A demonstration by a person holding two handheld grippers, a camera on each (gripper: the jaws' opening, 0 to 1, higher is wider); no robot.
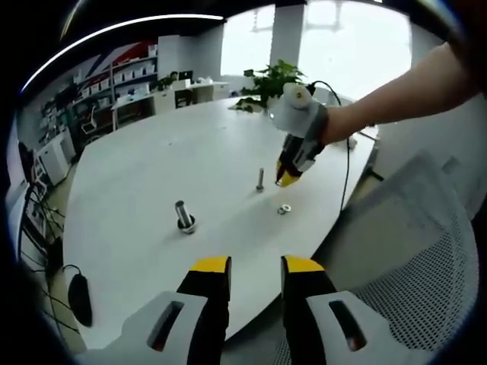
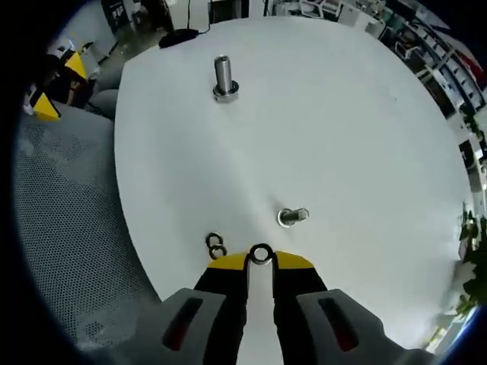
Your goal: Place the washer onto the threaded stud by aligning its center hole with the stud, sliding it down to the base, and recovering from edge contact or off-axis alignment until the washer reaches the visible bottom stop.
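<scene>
The small threaded stud (image 2: 292, 217) stands on the white table (image 2: 365, 137), a short way ahead and to the right of my right gripper (image 2: 261, 258). That gripper is shut on a small metal washer (image 2: 261, 253), pinched between its yellow tips. In the left gripper view a person's hand holds the right gripper (image 1: 288, 179) just right of the stud (image 1: 259, 179), tips pointing down near the tabletop. My left gripper (image 1: 256, 266) hangs back at the table's near edge, open with nothing between its jaws.
A thicker bolt (image 1: 185, 215) (image 2: 223, 78) stands upright farther off. Two spare washers (image 2: 216, 245) (image 1: 283, 208) lie on the table. A mesh chair (image 1: 411, 251) sits by the edge, a black mouse (image 1: 78, 296) at one end, a plant (image 1: 272, 82) at the other.
</scene>
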